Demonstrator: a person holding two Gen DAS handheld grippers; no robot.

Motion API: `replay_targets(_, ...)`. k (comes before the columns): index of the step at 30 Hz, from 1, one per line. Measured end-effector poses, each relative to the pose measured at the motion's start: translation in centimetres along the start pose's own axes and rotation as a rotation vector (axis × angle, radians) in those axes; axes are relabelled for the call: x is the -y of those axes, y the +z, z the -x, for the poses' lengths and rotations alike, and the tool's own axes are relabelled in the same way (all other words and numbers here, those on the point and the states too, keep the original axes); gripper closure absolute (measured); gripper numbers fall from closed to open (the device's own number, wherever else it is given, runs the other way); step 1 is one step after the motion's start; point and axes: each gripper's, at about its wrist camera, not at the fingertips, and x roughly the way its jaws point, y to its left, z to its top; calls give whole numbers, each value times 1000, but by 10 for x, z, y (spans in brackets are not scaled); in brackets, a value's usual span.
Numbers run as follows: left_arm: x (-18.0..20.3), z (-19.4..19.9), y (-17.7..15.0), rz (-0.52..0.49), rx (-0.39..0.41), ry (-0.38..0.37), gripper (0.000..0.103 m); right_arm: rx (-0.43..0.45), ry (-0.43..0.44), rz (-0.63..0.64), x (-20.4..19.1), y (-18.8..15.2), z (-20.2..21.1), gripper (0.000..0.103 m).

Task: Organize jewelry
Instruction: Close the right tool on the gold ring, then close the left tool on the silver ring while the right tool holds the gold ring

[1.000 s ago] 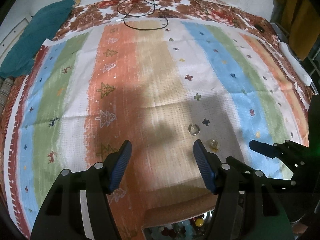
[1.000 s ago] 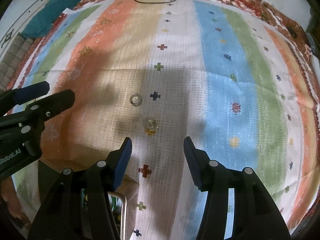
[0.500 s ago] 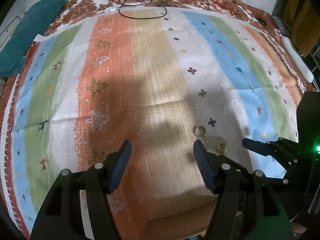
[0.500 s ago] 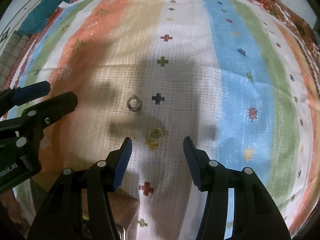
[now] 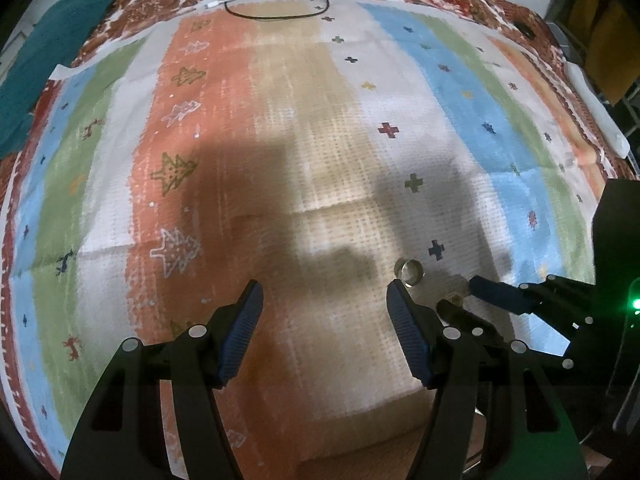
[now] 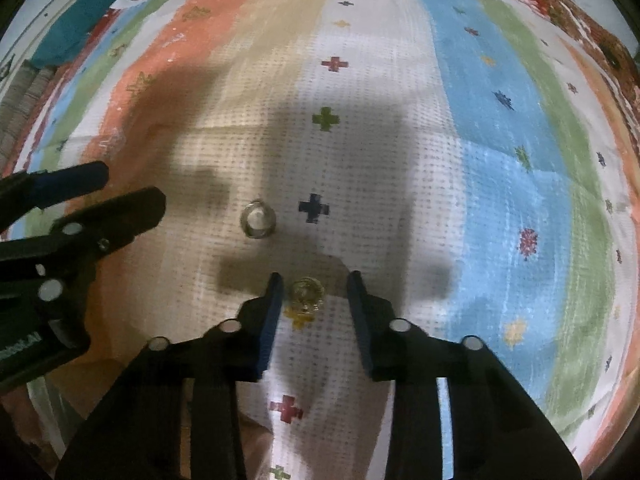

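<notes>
**two rings on the cloth, one bracketed for pickup**

the right gripper is low over the striped cloth, its fingers apart and standing on either side of a gold ring. the ring lies between the blue pads, nearer the left one; no pad visibly touches it, and it rests flat on the fabric, partly over a yellow cross motif. a silver ring lies farther ahead and slightly left, just beside a dark blue cross, well clear of both tools. in the left wrist view the left gripper hangs above the tan stripe with its fingers wide apart and nothing between them; the silver ring sits just past its right fingertip, and the gold ring shows only as a small glint between the two tools. a black cable and a teal cloth lie at the far edge.

as a judgement, the task is at an early stage: neither ring is lifted, and no tray or box for them is visible in either view. the pickup of the gold ring appears to be the step in hand; closing, carrying and placing it remain, then the silver ring.
</notes>
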Motion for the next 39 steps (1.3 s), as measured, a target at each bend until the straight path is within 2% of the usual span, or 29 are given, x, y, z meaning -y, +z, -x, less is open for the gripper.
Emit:
replay_targets(3,-1,-4,2,2,-2,-1,39,-7,0,-13,4,0,0,84)
replay_targets(5,0,-6,3,2,-5,0,39,-7,4,-13,6,0,0,86)
replay_targets(21,25,-15,5,-62,-29,-43,41,26,28,-113,57,-2,25,87)
replay_targets(25,32,-17,7,-76,-34,-55,41,38,-35,-96,60,-5,31,87)
replay_targets(28,38,-20,8,-89,-45,-68,42,35,-26,-112,68,-3,31,87)
replay_targets(39,55,-38,9,-137,-81,-52,55,36,-16,-120,65,0,29,87)
